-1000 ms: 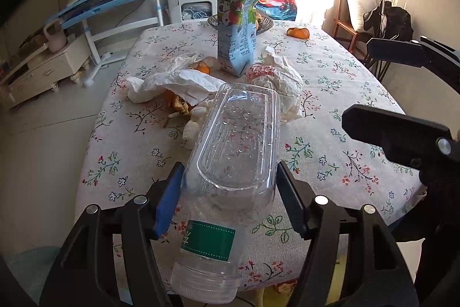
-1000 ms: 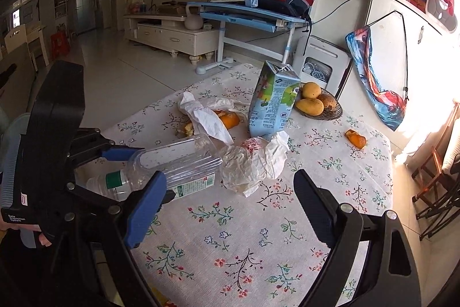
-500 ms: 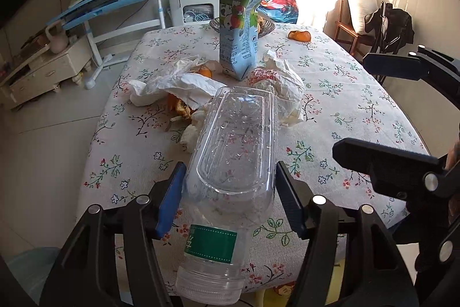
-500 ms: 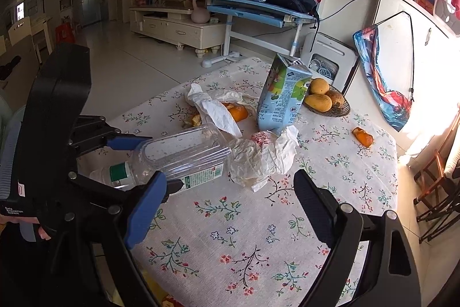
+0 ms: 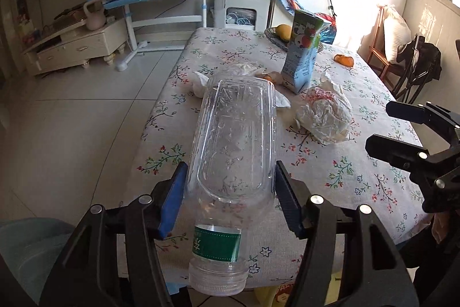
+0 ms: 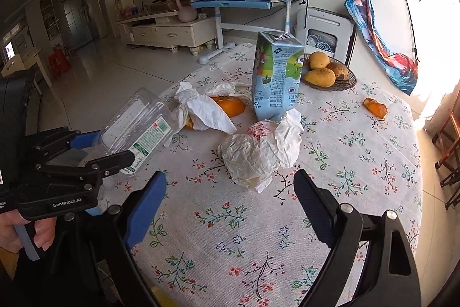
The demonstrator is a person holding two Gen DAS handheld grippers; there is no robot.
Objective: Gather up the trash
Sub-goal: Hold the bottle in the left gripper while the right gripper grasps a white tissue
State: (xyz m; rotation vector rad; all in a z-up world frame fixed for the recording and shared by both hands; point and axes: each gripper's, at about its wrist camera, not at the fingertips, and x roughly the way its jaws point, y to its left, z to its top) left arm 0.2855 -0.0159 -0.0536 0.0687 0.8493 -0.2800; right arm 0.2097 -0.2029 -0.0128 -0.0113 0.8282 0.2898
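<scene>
Sunlit living-room furniture, a blue desk and a pale tiled floor are seen behind the tabletop (image 6: 359, 163), which is covered by a white cloth printed with small flowers and twigs. One piece of trash is judged to be in hand: the clear plastic bottle (image 5: 233, 140) is clamped between the pads of the left hand-held gripper (image 5: 230, 200), lifted off the cloth near the table's edge, cap end toward the camera and base pointing away. It appears empty; thin, glossy, ribbed walls beaded with droplets and a green band below the translucent cap are shown. No bin or bag is visible in either view, so where it is to be dropped cannot be told. The rest is judged undone. The right hand-held gripper (image 6: 230, 209) is held wide and empty above the cloth, just before the crumpled paper wrapper (image 6: 258, 154), a stiff, creased white ball with a red-speckled patch. Beyond it, the juice carton (image 6: 276, 76) stands upright, a printed, waxy cardboard box with its top torn open. Beside it lie soft white tissues (image 6: 204, 108) draped over orange peel (image 6: 230, 105), and a single peel scrap (image 6: 375, 107) rests well apart. A woven fruit basket (image 6: 345, 82) holding mangoes is presumably not trash.
</scene>
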